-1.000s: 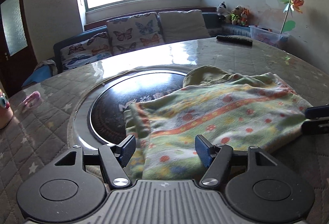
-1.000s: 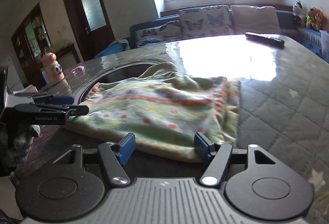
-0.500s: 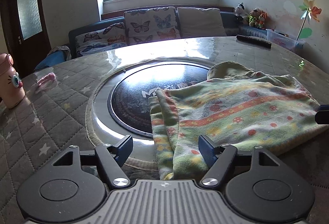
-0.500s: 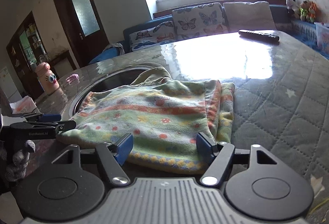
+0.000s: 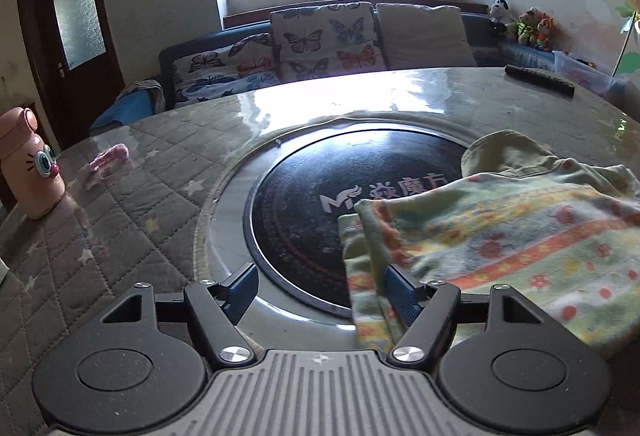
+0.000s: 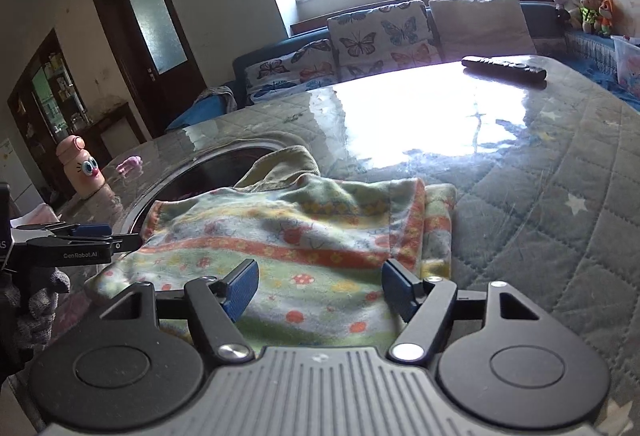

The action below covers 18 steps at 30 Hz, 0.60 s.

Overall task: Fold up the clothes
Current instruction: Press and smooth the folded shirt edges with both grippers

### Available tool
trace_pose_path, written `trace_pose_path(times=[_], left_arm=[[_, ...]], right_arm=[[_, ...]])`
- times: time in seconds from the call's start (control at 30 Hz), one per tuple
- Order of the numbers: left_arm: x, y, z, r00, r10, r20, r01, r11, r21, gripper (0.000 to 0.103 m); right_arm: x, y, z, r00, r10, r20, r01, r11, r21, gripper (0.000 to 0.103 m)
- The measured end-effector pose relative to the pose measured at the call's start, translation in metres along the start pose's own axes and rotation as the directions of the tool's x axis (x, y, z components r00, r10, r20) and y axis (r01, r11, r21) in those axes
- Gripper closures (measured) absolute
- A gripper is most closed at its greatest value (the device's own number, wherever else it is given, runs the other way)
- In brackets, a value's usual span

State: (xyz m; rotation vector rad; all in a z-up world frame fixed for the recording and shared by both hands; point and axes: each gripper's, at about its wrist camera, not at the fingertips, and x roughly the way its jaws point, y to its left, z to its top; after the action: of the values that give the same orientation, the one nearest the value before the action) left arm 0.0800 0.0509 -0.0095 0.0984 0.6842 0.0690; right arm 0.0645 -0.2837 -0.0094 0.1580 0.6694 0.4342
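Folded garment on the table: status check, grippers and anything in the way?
Left gripper open, jaws just been opening, nothing held. Right gripper open, empty, over the cloth. Garment folded, flat on table, part over the dark cooktop. Remote well clear.

Fuzzy fleece garment [image 5: 520, 236] on glossy quilted table cover [image 5: 120, 220], shiny black hotplate [image 5: 320, 172]
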Motion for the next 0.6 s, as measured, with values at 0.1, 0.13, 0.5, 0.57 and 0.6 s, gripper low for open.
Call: trace_pose_path(times=[0.1,0.13,0.5,0.57,0.6], left_arm=[[0.004,0.000,0.007,1.000,-0.004,0.008,0.004,1.000,0.001,0.030],[0.007,-0.001,0.010,1.000,-0.003,0.011,0.003,1.000,0.003,0.030],[0.037,0.005,0.024,0.999,0.029,-0.015,-0.029,0.999,-0.018,0.028],[0.037,0.006,0.025,0.999,0.029,-0.014,-0.030,0.999,-0.021,0.028],[0.037,0.005,0.025,0.999,0.031,-0.013,-0.031,0.999,-0.022,0.028]], right_arm=[[0.007,-0.005,0.013,1.000,0.004,0.012,-0.004,1.000,0.003,0.033],[0.011,-0.006,0.018,1.000,0.006,0.013,-0.006,1.000,0.000,0.033],[0.052,-0.028,0.038,0.999,-0.031,-0.020,0.031,1.000,0.005,0.033],[0.049,-0.029,0.039,0.999,-0.031,-0.013,0.031,0.999,0.009,0.033],[0.048,-0.029,0.039,0.999,-0.032,-0.007,0.032,0.999,0.004,0.033]])
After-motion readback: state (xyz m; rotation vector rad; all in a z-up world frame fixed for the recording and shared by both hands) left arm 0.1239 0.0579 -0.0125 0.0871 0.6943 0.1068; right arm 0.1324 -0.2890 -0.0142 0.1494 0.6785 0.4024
